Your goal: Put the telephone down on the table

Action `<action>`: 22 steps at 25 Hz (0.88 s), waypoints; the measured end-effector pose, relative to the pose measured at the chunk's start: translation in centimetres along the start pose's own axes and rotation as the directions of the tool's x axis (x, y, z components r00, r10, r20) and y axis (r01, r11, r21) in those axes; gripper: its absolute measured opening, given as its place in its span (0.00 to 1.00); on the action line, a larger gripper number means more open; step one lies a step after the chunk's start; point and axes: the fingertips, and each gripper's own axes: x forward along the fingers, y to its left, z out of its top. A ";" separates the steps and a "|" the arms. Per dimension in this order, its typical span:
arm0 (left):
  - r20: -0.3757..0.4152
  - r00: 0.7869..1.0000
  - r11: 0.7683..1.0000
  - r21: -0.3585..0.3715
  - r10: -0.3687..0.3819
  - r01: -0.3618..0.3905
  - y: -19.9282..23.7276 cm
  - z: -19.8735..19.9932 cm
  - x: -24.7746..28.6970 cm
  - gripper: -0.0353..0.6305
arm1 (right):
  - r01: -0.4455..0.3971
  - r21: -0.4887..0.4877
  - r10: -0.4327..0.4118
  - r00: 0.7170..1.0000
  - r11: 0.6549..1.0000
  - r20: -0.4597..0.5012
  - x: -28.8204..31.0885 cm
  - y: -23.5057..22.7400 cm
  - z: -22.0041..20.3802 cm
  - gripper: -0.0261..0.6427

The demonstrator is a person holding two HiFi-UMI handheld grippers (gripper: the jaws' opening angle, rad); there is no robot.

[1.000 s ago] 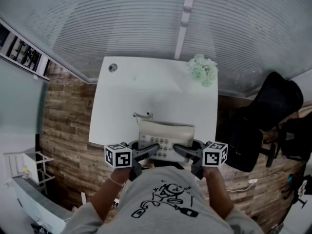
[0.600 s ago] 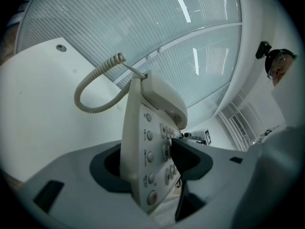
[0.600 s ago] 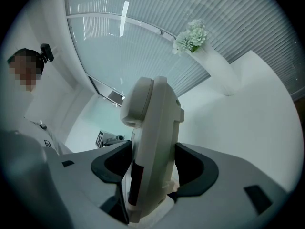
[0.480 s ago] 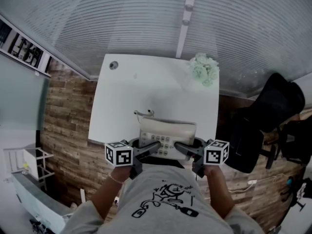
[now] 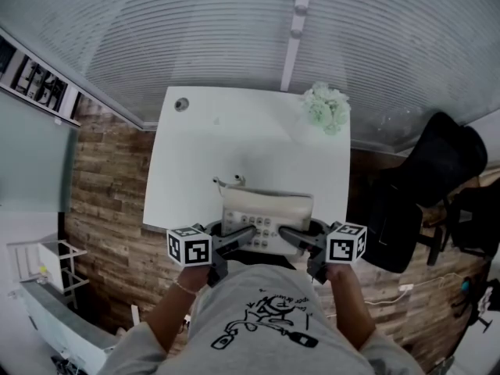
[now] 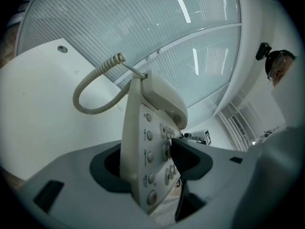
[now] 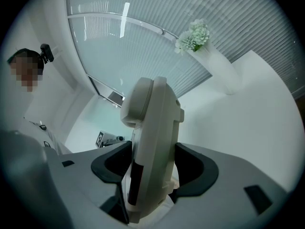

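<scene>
My left gripper (image 5: 244, 237) and right gripper (image 5: 287, 237) each pinch one end of the telephone (image 5: 267, 208), at the near edge of the table (image 5: 234, 131). Risk: letting go unevenly could tip it off that edge.

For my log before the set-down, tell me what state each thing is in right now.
Telephone: gripped at both sides, at the table's near edge; touching it or not, unclear.
Handset: seated on the telephone.
Cord: coiled, looped over the table.
Left tool: shut on the telephone.
Right tool: shut on the telephone.
Flowers: upright, far right corner.
</scene>
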 end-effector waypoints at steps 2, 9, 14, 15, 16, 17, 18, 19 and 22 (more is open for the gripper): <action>-0.009 1.000 1.000 0.005 -0.002 0.002 0.1 0.2 -0.1 0.44 | 0.002 0.005 -0.002 1.000 1.000 0.004 0.2 0.0 0.1 0.48; -0.041 0.999 1.000 0.016 -0.021 0.022 0.8 1.6 -0.3 0.44 | 0.025 0.009 -0.025 0.999 1.000 0.020 1.2 0.2 0.9 0.48; -0.052 0.998 0.999 0.009 -0.038 0.039 1.6 3.0 -0.5 0.44 | 0.038 0.005 -0.038 0.999 0.999 0.035 2.3 0.0 2.0 0.48; -0.054 0.998 0.999 0.008 -0.042 0.043 1.7 3.2 -0.6 0.44 | 0.042 0.005 -0.042 0.998 0.999 0.039 2.5 -0.1 2.1 0.48; -0.057 0.997 0.999 0.008 -0.045 0.046 1.9 3.4 -0.6 0.44 | 0.045 0.006 -0.046 0.998 0.999 0.041 2.8 -0.1 2.2 0.48; -0.062 0.997 0.999 0.010 -0.047 0.048 2.1 3.7 -0.7 0.44 | 0.049 0.008 -0.049 0.998 0.999 0.044 3.0 -0.2 2.4 0.48; -0.067 0.997 0.999 0.011 -0.049 0.050 2.3 3.9 -0.7 0.44 | 0.052 0.012 -0.052 0.998 0.999 0.046 3.3 -0.2 2.6 0.48; -0.071 0.996 0.999 0.010 -0.051 0.052 2.6 4.2 -0.8 0.44 | 0.054 0.017 -0.055 0.997 0.998 0.048 3.6 -0.1 2.8 0.48; -0.076 0.995 0.998 0.003 -0.062 0.063 3.1 4.9 -0.9 0.44 | 0.062 0.022 -0.064 0.996 0.998 0.057 4.3 -0.1 3.4 0.48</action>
